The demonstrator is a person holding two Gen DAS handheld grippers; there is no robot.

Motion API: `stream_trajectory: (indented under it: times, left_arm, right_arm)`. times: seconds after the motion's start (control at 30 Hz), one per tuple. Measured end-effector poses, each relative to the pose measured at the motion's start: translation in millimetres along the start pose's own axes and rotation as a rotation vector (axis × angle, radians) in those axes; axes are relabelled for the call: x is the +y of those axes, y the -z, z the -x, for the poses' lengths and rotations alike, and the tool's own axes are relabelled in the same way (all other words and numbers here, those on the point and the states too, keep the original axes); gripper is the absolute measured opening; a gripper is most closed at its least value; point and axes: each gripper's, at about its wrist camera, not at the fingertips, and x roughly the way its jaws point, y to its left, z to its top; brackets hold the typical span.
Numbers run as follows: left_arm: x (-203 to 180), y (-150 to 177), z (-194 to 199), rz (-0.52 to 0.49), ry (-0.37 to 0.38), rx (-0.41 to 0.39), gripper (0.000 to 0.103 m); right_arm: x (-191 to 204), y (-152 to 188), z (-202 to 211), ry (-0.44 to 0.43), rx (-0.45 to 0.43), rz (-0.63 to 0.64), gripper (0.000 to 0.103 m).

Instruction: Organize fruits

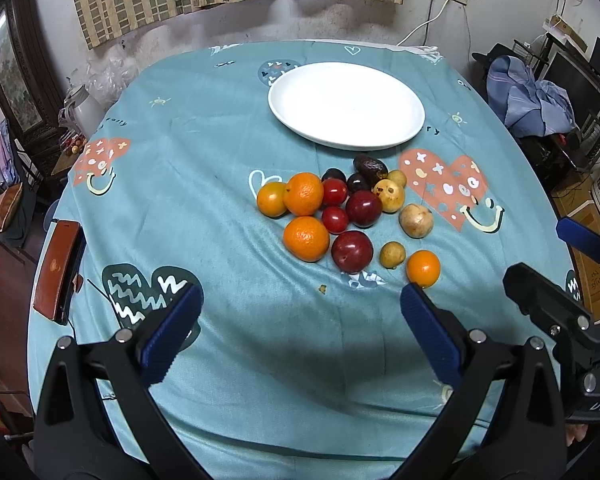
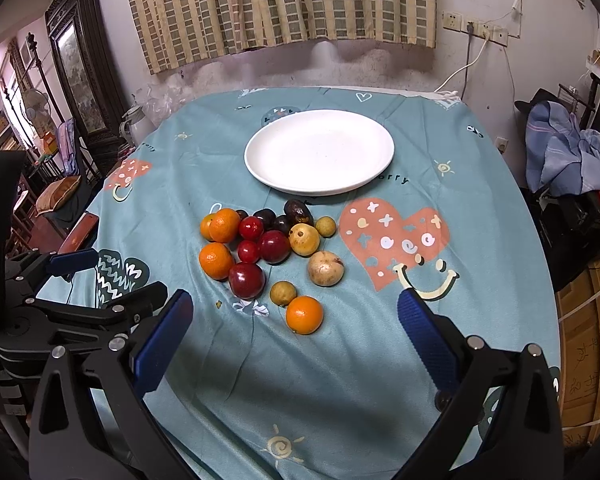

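Both grippers hover short of the fruit, the left gripper (image 1: 300,312) and the right gripper (image 2: 294,320) each with jaws wide apart and holding nothing; the round white ceramic plate (image 2: 260,168) at the far side of the teal patterned tablecloth (image 2: 340,380) is bare, so sorting looks unstarted; the loose cluster of oranges, red plums and yellow-brown fruits (image 2: 274,246) lies just before the plate, its long axis running from far-left toward near-right, ending at a lone small orange (image 2: 304,314).
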Motion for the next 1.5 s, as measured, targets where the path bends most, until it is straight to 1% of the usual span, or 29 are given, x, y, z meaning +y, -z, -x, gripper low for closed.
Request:
stream_trajectory:
  times: [0.8, 1.5]
  left_arm:
    - [3.6, 5.1, -2.7, 0.003, 0.0, 0.008, 0.101]
    - [4.1, 1.0, -12.9, 0.013, -0.004, 0.047, 0.101]
  right_arm:
    - [-0.6, -0.7, -0.2, -0.004, 0.004, -0.002, 0.102]
    - [-1.4, 0.3, -5.4, -0.007, 0.009, -0.005, 0.102]
